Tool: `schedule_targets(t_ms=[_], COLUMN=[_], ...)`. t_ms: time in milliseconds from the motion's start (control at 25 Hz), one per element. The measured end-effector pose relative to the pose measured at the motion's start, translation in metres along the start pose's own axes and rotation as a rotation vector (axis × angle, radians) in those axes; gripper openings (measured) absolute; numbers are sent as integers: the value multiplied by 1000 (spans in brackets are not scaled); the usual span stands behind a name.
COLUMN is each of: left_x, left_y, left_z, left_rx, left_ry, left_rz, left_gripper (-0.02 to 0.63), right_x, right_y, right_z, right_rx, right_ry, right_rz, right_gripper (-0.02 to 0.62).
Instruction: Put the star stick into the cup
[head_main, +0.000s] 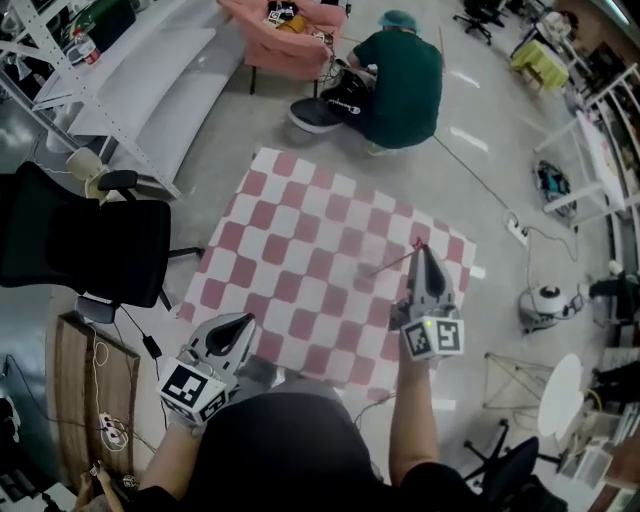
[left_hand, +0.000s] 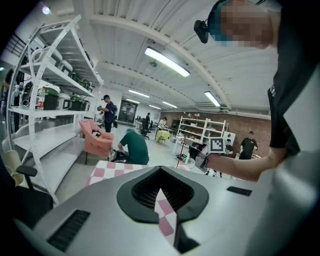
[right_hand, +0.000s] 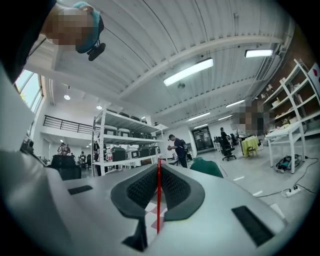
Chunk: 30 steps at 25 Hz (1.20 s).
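My right gripper hovers over the right part of the red-and-white checked cloth, shut on a thin red star stick. The stick juts out to the left of the jaws. In the right gripper view it stands as a red line between the closed pads of that gripper. The left gripper view shows the stick with its star on top. My left gripper is near the cloth's front left edge, shut and empty. No cup shows in any view.
A person in green crouches beyond the table beside a pink armchair. To the left are a black office chair and a white rack. A power strip and cables lie on the floor to the right.
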<state>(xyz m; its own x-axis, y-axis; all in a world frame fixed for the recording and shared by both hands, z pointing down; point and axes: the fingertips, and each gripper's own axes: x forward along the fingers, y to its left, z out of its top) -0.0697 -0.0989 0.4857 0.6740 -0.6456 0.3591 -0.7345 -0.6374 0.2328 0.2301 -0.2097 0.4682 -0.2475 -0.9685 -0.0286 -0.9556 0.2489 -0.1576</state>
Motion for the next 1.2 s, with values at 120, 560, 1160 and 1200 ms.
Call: schedule_targets(t_ms=[120, 560, 1160, 1200], left_x=[-2, 1, 0, 0], left_y=[2, 3, -1, 0], left_z=[-6, -15, -16, -16], left_rx=[-17, -47, -33, -33], left_ry=[4, 9, 13, 11], left_rz=[30, 57, 51, 51], left_gripper=[40, 40, 40, 41], right_x=[9, 18, 14, 14], right_y=[-5, -21, -30, -30], right_z=[-25, -91, -106, -107], right_rx=[14, 64, 88, 87], right_ry=[33, 137, 207, 211], right_rz=[5, -36, -79, -81], right_gripper=[26, 26, 132, 148])
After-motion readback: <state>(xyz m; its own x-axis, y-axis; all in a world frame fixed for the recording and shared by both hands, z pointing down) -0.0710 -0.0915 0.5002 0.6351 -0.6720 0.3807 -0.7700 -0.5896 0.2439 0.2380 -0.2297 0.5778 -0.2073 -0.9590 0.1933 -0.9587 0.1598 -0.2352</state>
